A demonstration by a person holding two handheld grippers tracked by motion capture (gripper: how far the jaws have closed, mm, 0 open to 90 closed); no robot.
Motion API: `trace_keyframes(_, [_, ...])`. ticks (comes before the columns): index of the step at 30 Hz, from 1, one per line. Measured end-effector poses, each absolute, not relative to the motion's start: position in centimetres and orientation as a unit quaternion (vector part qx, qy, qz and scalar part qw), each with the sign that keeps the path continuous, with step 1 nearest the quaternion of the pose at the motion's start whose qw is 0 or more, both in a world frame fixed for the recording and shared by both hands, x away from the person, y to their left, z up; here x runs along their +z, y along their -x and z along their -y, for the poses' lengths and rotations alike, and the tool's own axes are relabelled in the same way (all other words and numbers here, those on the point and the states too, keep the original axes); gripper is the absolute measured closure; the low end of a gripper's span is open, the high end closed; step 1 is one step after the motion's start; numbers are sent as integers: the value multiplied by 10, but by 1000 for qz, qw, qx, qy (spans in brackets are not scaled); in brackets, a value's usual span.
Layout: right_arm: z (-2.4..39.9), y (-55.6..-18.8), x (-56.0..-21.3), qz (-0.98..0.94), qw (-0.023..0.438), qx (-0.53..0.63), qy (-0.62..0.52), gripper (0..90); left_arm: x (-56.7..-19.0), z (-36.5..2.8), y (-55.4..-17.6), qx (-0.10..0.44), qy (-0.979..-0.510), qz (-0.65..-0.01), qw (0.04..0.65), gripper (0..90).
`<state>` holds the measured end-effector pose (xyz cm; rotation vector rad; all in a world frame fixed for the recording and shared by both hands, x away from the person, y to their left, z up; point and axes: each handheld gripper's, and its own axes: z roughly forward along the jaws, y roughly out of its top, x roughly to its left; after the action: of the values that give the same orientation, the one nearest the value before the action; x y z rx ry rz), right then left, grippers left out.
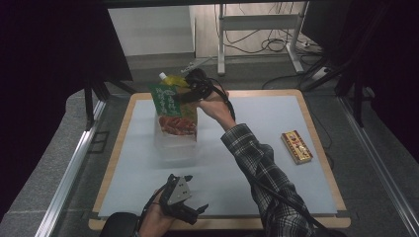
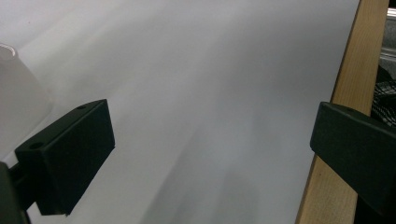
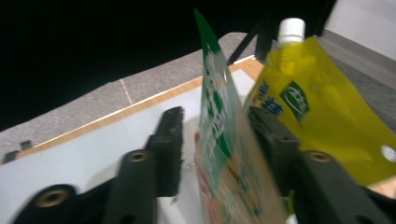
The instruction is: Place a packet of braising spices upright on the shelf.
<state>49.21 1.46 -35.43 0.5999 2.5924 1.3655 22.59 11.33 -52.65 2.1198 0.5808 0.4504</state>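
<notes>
1. The green pouch (image 1: 173,111) stands upright in a clear container (image 1: 174,146) beside a yellow spouted pouch (image 3: 322,112).
2. The right gripper (image 3: 217,140) straddles the green pouch, jaws released.
3. The left gripper (image 1: 195,211) rests open at the worktop's (image 1: 276,163) near edge.

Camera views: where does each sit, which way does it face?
High view: above the person's side, looking forward and down on the table; shows both forearms, left gripper, right gripper at the green pouch.
Left gripper view: on the left gripper, facing bare mat and the table's wooden edge; open jaws.
Right gripper view: on the right gripper, jaws either side of the green pouch, yellow spouted pouch behind.
Shared: both pouches, high and right gripper views.
</notes>
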Motion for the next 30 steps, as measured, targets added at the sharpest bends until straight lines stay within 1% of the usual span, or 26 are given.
trace_keyframes(5, [-3, -492, -357, -861, 85, 457, -205, 399, -527, -113, -226, 180, -852, -233, 432, 0])
trace_keyframes(9, [6, -492, -358, -858, 92, 458, -212, 338, -527, -113, -226, 179, -853, -233, 431, 0])
trace_keyframes(21, [26, -488, -364, -849, 96, 469, -222, 234, -528, -112, -226, 179, -854, -231, 430, 0])
trace_keyframes(23, [29, -487, -366, -847, 93, 473, -223, 198, -528, -112, -226, 179, -854, -232, 430, 0])
trace_keyframes(30, [35, -480, -371, -847, 107, 474, -216, 73, -528, -112, -226, 179, -854, -233, 429, 0])
